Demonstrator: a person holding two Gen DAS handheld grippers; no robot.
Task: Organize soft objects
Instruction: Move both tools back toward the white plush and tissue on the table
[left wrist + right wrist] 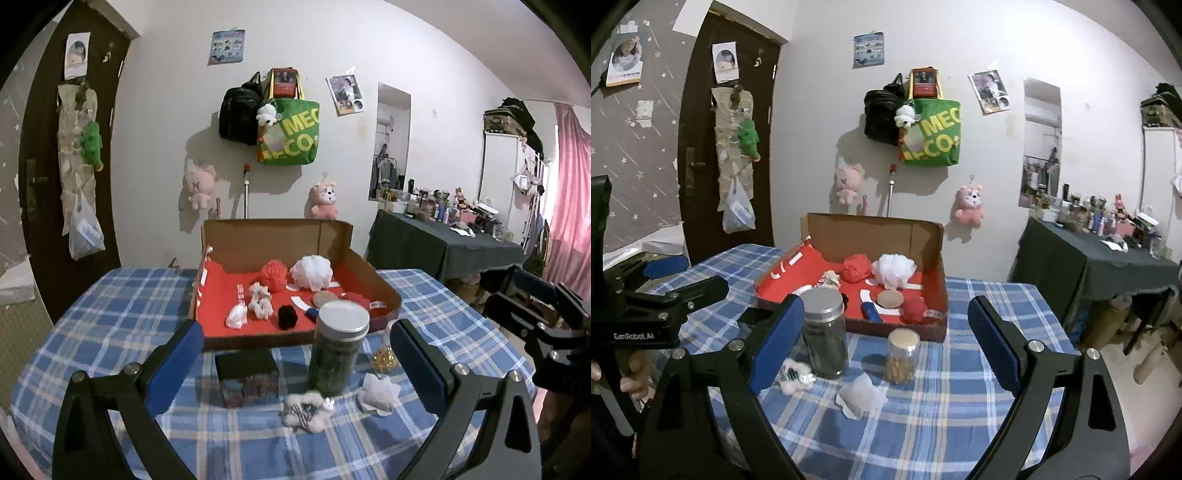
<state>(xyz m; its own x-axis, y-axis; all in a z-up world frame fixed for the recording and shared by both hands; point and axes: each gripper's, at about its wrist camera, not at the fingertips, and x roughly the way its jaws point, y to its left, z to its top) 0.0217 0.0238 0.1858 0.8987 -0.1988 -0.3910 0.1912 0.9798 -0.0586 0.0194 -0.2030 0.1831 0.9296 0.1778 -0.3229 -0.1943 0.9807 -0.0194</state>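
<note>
both grippers, left [295, 354] and right [882, 332], stood wide and empty above the blue plaid tablecloth [960, 406]. the fluffy white scrunchie [796, 376] and crumpled white pouch [860, 397] lay before the red-lined cardboard box [934, 258] (likely their destination, since other soft pieces sat inside).

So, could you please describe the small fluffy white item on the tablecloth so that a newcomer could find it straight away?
Start at the open cardboard box on the blue plaid tablecloth, then come forward to the tall dark jar with the silver lid. The fluffy white item lies just in front of that jar. Unlike the plain crumpled white tissue beside it, it carries a dark striped patch.
</note>
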